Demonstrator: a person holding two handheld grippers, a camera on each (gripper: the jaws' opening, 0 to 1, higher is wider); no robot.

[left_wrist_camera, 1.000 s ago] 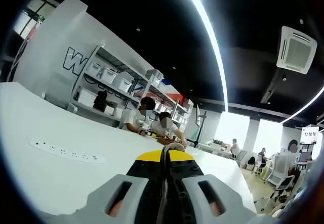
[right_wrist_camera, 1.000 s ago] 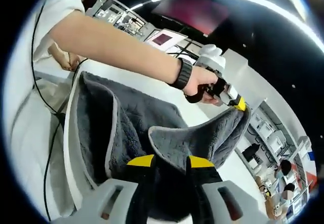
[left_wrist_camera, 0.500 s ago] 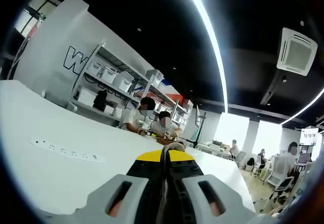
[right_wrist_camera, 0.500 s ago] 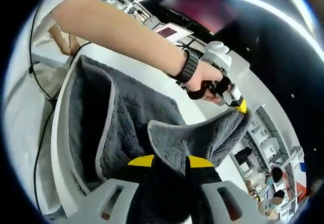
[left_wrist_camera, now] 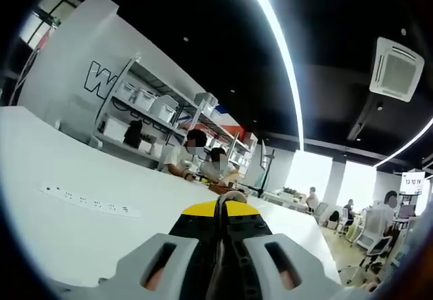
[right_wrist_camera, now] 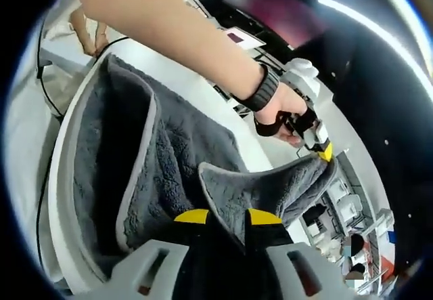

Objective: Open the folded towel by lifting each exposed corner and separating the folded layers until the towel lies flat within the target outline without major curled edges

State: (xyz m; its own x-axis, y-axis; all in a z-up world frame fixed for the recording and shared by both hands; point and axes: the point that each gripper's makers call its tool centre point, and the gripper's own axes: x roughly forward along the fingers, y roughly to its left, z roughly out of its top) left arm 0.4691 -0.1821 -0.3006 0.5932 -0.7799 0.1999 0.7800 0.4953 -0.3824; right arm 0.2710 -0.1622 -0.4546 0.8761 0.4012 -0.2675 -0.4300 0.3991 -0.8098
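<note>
Grey towel [right_wrist_camera: 176, 158] corners between both raised grippers

Right gripper [right_wrist_camera: 221, 217]: grey moulded jaw bodies with slotted cut-outs, black inner faces, yellow tips; left gripper [left_wrist_camera: 220, 208] built the same (yellow band across the tips, black below, grey slotted shells); seen from the right gripper view, left gripper has a white body, black frame, yellow tip; person's hand [right_wrist_camera: 281, 110] bare, black wristband [right_wrist_camera: 260, 90].
</note>
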